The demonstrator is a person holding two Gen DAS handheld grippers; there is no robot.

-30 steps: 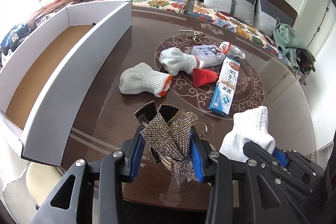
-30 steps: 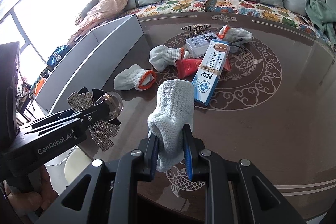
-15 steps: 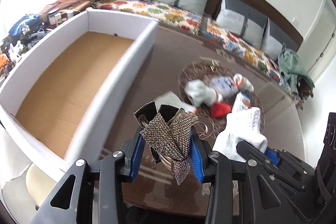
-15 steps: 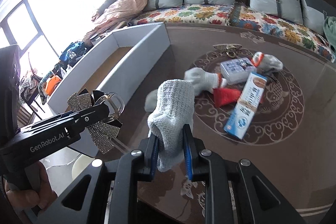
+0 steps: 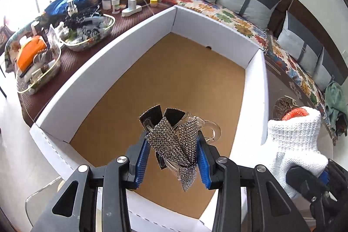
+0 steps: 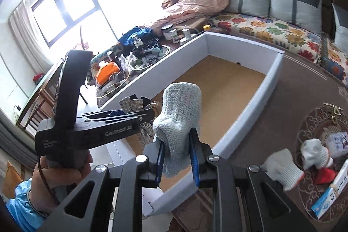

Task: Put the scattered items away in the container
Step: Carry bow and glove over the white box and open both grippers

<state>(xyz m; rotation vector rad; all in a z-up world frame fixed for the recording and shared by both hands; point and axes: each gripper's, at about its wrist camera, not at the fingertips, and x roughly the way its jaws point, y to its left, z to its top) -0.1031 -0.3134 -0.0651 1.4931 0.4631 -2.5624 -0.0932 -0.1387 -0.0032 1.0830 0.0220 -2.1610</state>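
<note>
My left gripper (image 5: pixel 171 158) is shut on a rhinestone bow hair clip (image 5: pixel 174 140) and hangs over the brown floor of the white cardboard box (image 5: pixel 104 58). Inside the box I see nothing lying. My right gripper (image 6: pixel 176 161) is shut on a rolled white knit glove (image 6: pixel 179 119), just over the box's near wall (image 6: pixel 239 123). That glove (image 5: pixel 295 140) also shows at the right of the left wrist view. The left gripper (image 6: pixel 139 117) appears beside it in the right wrist view, held by a hand (image 6: pixel 56 177).
On the dark round table (image 6: pixel 293 105) at the right lie two more gloves (image 6: pixel 282 169), a red packet (image 6: pixel 325 174), a blue-white carton (image 6: pixel 330 197) and a metal clip (image 6: pixel 333 111). Left of the box stand glass trays (image 5: pixel 87 32) full of clutter. A cushioned bench (image 5: pixel 228 5) runs behind.
Both grippers swung left from above the table to the box, each keeping its item. The table items have slid out to the right of both views.
</note>
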